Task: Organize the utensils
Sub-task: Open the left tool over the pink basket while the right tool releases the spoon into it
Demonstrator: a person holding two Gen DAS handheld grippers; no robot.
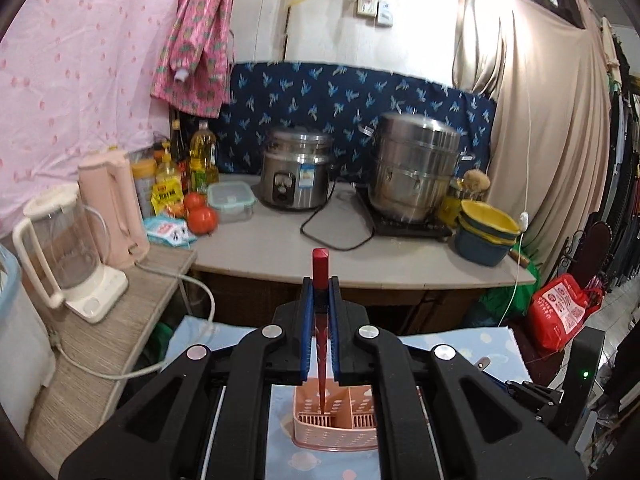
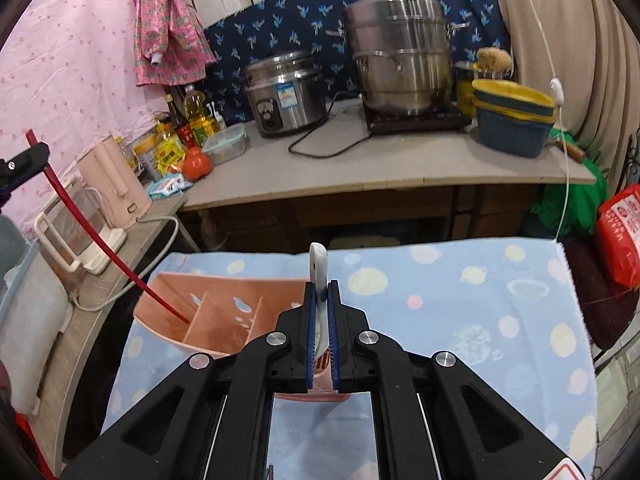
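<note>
Our left gripper clamps a red lacquered chopstick, tip inside the pink perforated plastic caddy; our right gripper clamps a white ceramic spoon.

Each hand-held gripper has black angular linkage arms, round silver pivot screws and blue ribbed finger pads.

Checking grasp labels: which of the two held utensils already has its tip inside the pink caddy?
The red chopstick in the left gripper; its tip is inside the caddy. The right gripper holds a white spoon.
</note>
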